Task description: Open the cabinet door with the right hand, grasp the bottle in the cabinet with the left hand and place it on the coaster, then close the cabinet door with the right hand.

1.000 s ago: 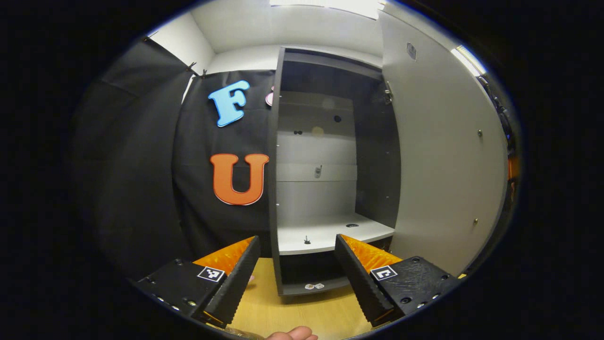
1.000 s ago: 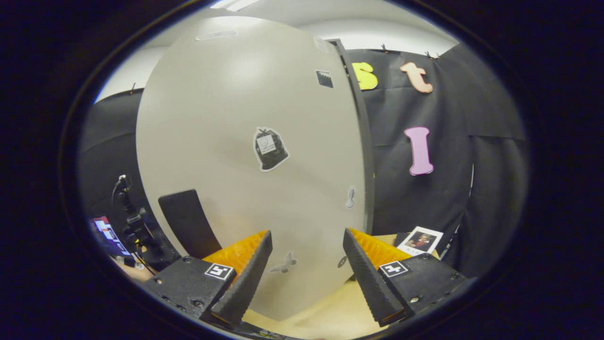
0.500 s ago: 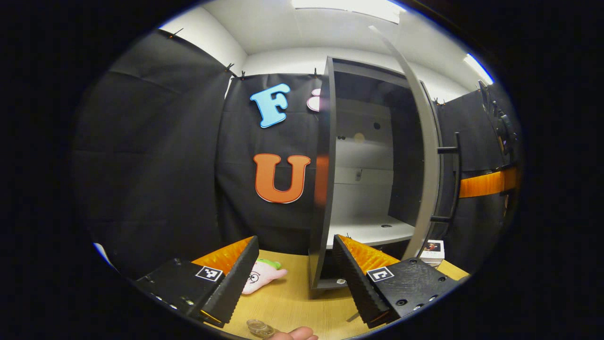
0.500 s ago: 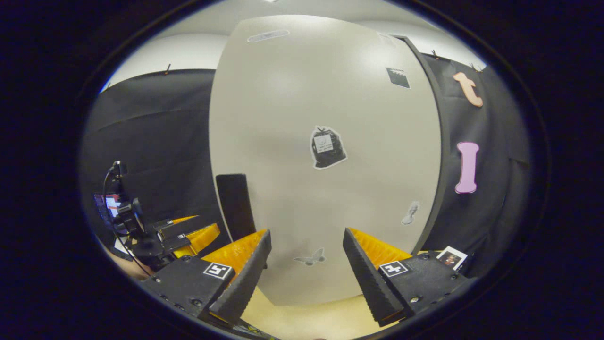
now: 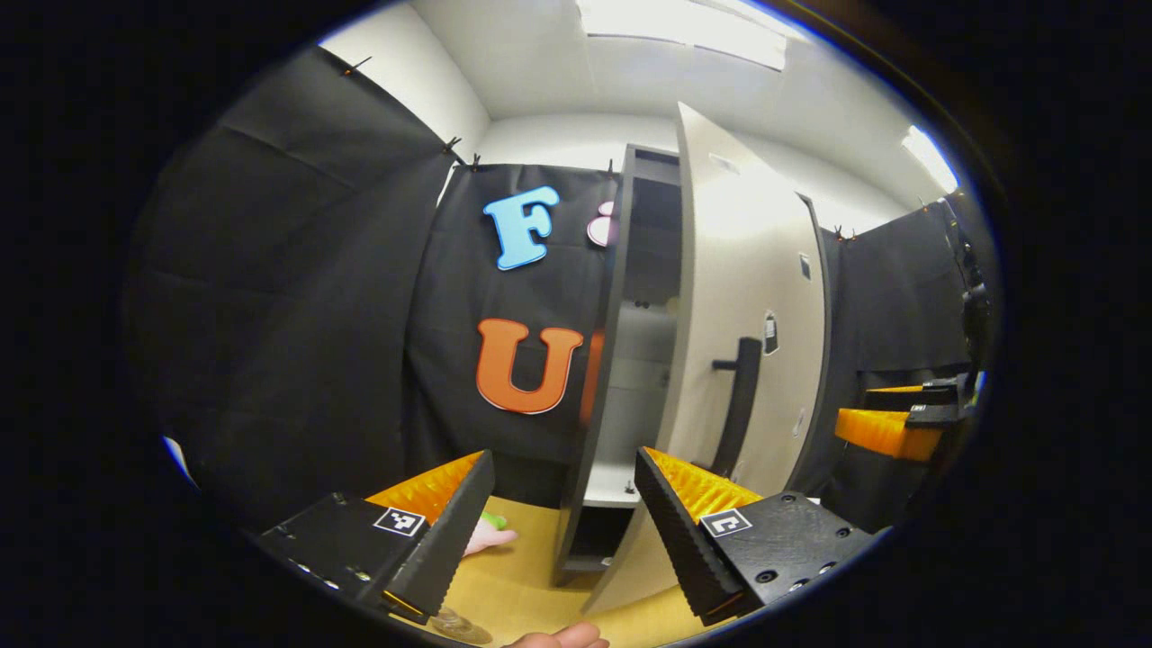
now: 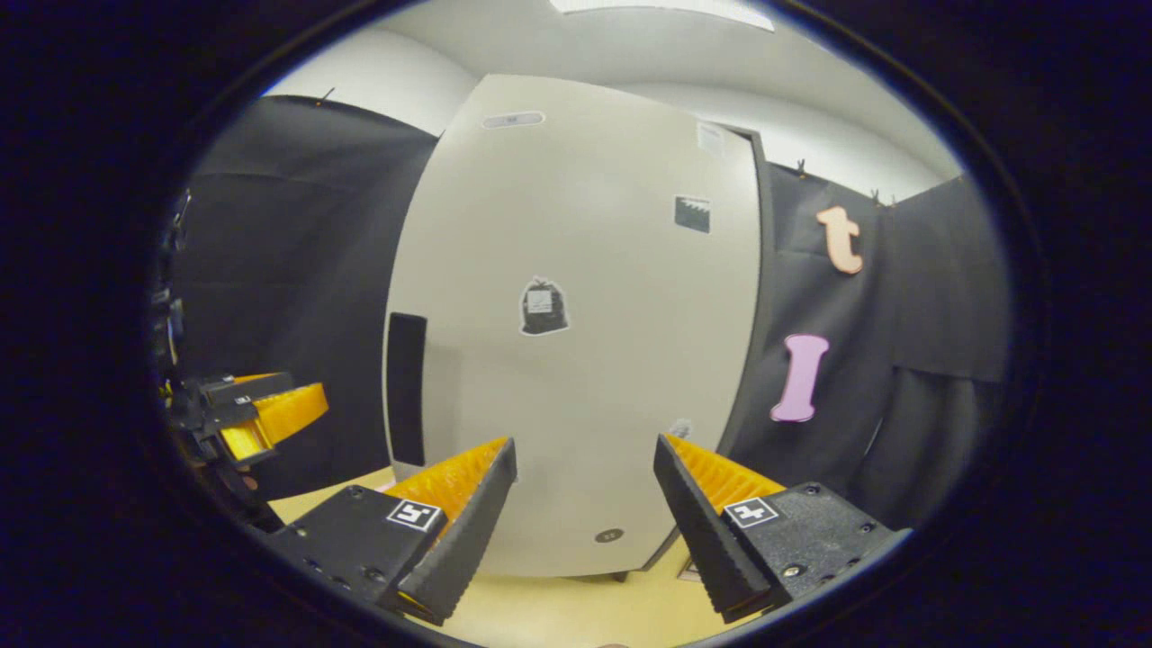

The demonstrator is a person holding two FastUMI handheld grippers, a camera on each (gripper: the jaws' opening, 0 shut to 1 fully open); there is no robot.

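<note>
Two spread, ridged fingers of the right gripper (image 6: 583, 517) are seen gripping nothing, with the cabinet door (image 6: 576, 342) standing dead ahead of them, near but not touched. From the left gripper (image 5: 562, 531), likewise parted and empty, the smooth pale door (image 5: 747, 342) is seen slightly ajar to the right of the dark cabinet frame (image 5: 610, 360), its upright black bar handle (image 5: 738, 405) on the near face. The bottle's whereabouts cannot be told; the right gripper is judged nearer for the final push.
</note>
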